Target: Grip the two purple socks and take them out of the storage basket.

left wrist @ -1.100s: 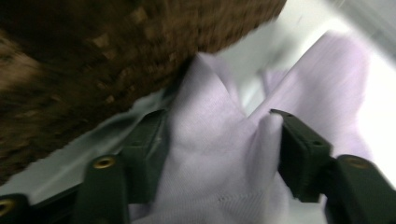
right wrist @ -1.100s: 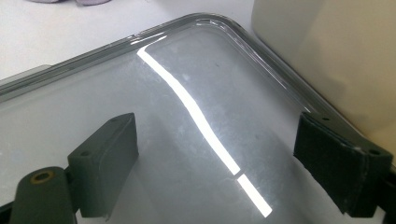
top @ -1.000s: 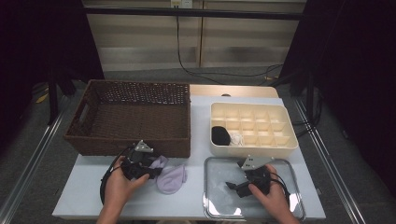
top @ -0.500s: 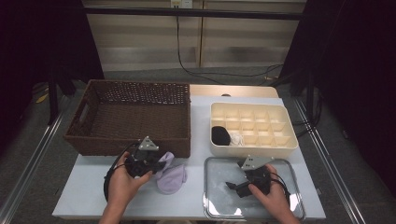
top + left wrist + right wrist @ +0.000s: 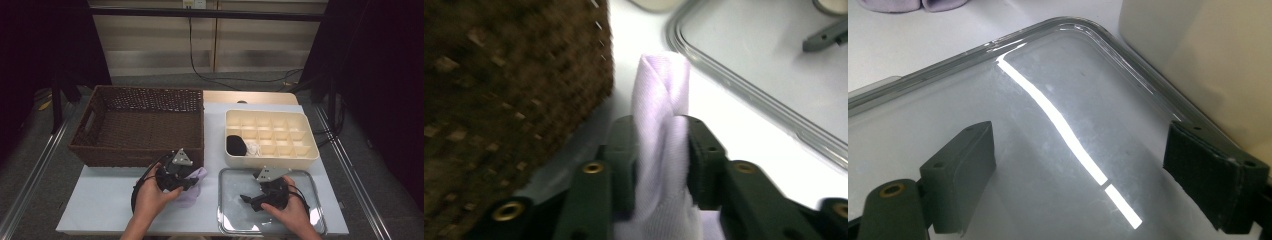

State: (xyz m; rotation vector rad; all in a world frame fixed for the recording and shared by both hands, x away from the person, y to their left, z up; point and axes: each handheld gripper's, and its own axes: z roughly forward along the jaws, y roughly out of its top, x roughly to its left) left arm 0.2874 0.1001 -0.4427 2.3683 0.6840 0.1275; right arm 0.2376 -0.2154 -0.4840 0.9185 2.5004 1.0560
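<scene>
A pale lilac cloth (image 5: 659, 145) stands pinched in a fold between the jaws of the left gripper (image 5: 659, 155), which have just been opening a little, on the white table (image 5: 105, 200) just beside the brown wicker basket (image 5: 140, 125). The right gripper (image 5: 1088, 180) hovers over the clear tray (image 5: 235, 220) with jaws wide apart and nothing between them.
</scene>
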